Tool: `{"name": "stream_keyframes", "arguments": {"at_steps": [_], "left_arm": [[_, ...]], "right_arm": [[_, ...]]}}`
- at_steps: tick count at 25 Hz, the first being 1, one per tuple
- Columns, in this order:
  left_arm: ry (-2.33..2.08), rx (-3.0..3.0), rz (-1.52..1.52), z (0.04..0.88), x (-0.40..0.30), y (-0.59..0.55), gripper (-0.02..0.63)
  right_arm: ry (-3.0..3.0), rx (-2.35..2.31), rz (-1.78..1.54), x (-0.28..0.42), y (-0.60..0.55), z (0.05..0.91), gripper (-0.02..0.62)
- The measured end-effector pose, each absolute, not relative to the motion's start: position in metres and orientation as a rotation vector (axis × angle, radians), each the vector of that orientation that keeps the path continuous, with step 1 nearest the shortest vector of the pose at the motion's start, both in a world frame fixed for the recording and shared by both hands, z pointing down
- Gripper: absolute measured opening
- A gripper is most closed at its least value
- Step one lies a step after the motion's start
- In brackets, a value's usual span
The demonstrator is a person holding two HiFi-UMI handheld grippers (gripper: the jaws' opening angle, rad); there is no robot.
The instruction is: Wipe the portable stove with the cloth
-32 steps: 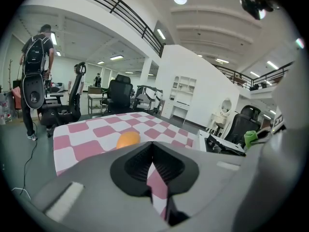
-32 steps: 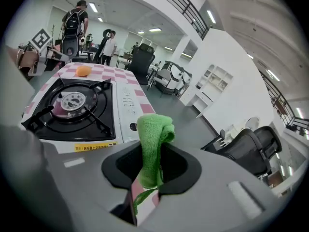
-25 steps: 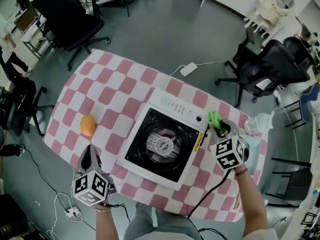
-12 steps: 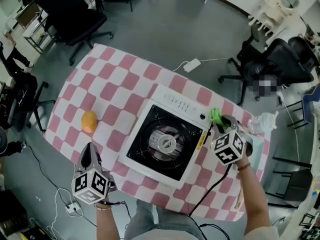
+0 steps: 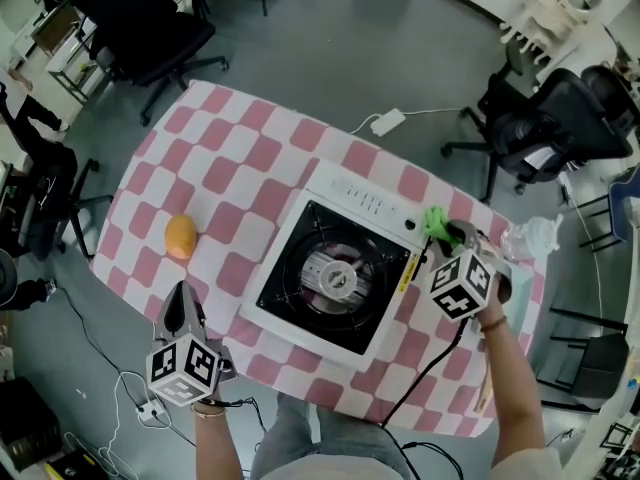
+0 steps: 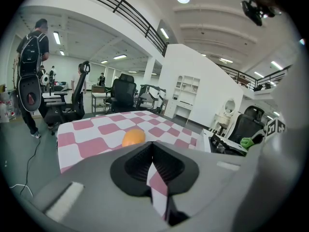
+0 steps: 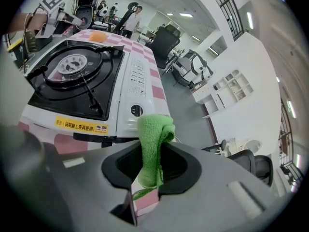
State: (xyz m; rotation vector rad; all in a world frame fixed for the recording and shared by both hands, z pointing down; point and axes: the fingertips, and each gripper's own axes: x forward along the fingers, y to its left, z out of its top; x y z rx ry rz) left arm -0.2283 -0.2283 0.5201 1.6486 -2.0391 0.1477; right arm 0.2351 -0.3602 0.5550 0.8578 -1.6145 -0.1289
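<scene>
Cloth (image 7: 153, 144): green, folded, pinched between the jaws of the right gripper (image 7: 147, 175). The jaws are closed onto it and a bunched end sticks out past the tips. In the head view the cloth (image 5: 436, 223) sits at the front of the right gripper (image 5: 450, 236), right at the knob corner of the portable stove (image 5: 340, 273). I cannot tell whether it touches the casing.

Portable stove (image 7: 72, 76): lies ahead and to the left of the right gripper's jaws. The side with the yellow label is nearest the tool, and the round knob (image 7: 136, 110) is just beyond the cloth tip. The black top, pan supports and burner ring are uncovered.

Left gripper (image 5: 180, 313): jaws together, nothing between them. The left gripper view shows only a sliver of checked table cover below the left gripper (image 6: 157, 178). It is over the near table edge, to the left of the stove and well apart from it.

Orange fruit (image 5: 181, 236): ahead of the left gripper's jaws, resting on the table (image 5: 230, 158); the fruit (image 6: 133, 137) shows just above the jaw tips.

Crumpled clear plastic (image 5: 530, 236): to the right of the right gripper, at the table edge.

Beyond the table: black office chairs (image 5: 555, 118) and a white power adapter (image 5: 388, 121) on the grey floor.
</scene>
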Motion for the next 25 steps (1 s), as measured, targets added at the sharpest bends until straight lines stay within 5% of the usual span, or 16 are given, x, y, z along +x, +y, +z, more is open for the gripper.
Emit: {"name": "stream_keyframes", "arguments": {"at_steps": [25], "left_arm": [[-2.047,1.663,0.143,0.510,-0.236,-0.214,0.000]], "right_arm": [[-1.595,0.818,-0.122,0.229,-0.342,0.556,0.089]]}}
